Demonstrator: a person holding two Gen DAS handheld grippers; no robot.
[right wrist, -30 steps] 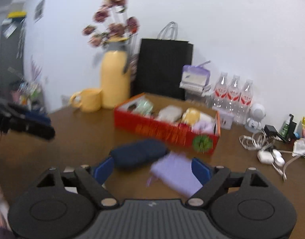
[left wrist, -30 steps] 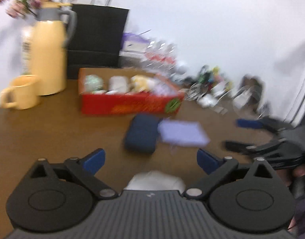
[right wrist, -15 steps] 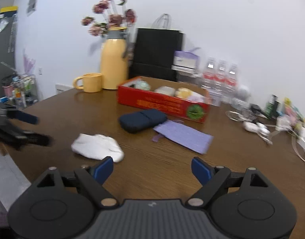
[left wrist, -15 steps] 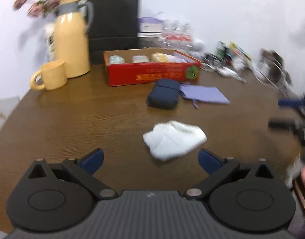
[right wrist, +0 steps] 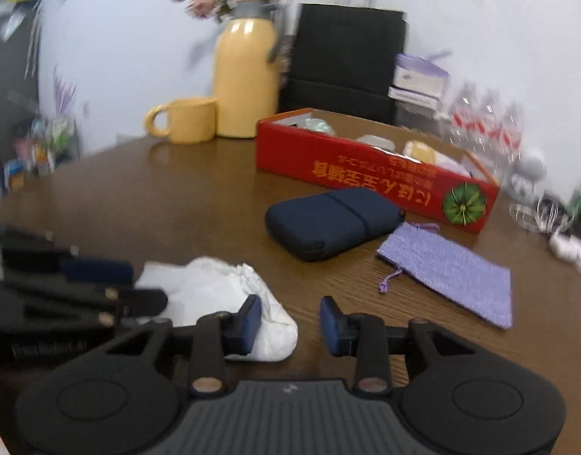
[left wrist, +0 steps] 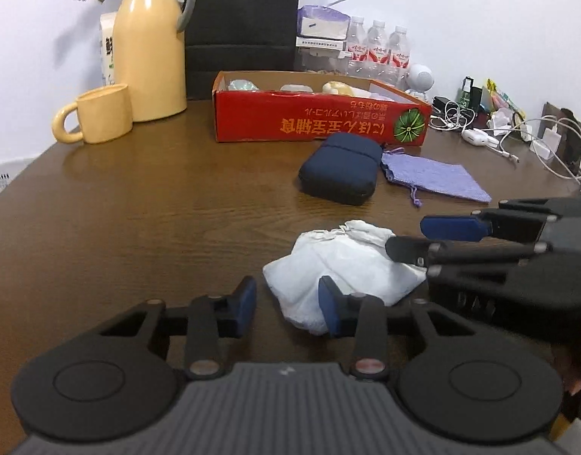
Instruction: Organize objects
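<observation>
While both grippers crowd the same white bundle, here's how it looks:

Step in hand: my guess is closing in on the white crumpled bag (left wrist: 343, 265) to get it tidied away; nothing's lifted yet.

White bag: sits on the desk (left wrist: 138, 208) toward the near edge, well short of the red box (left wrist: 317, 123).

Left gripper (left wrist: 286, 303): fingers partly spread, the bag's near corner poking in between them, not pinched that I can tell.

Right gripper (right wrist: 290, 322): fingers apart too, straddling the bag's right end, left pad touching or just beside the cloth.

Other stuff: navy case (left wrist: 339, 172) and purple pouch (left wrist: 434, 176) lie side by side just in front of the red box, which already has a few bits in it.

Next move: probably settle which gripper takes the bag, clamp onto a thick fold, and carry it to the box. It's floppy, so a thin pinch could slip.
</observation>
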